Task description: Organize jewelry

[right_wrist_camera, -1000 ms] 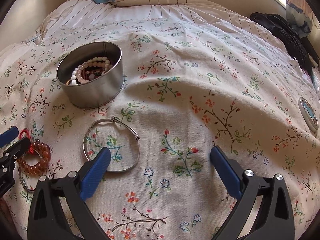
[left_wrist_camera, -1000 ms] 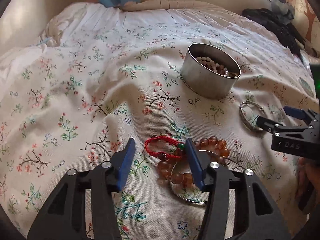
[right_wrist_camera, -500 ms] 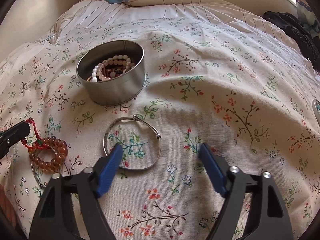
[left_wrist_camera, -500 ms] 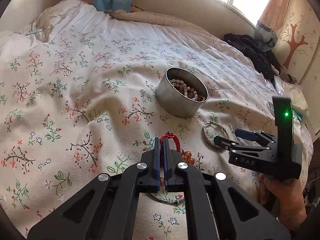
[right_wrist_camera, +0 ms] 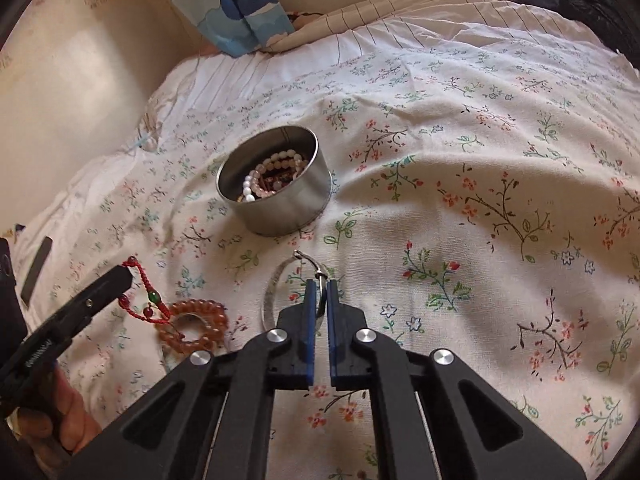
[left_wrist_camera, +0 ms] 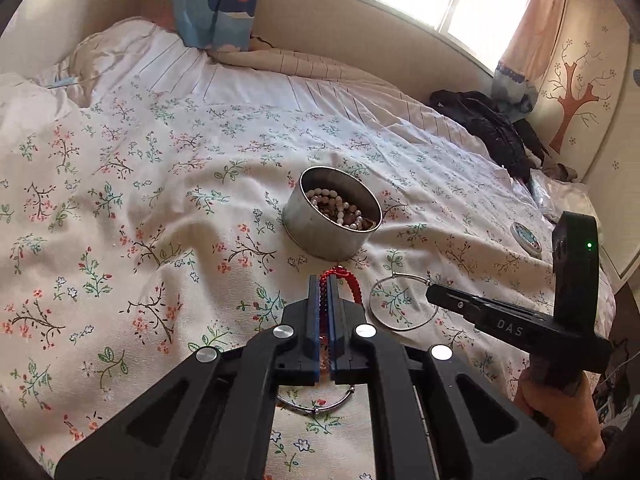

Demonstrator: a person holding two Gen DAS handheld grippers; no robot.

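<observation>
Jewelry: braided red cord [left_wrist_camera: 352, 280] and thin round silver bangle [right_wrist_camera: 276, 292] pinched.

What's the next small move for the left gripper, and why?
Probably lift and carry toward the tin. The left gripper is shut on the red cord of the amber bead bracelet, whose beads lie on the bedspread.
</observation>
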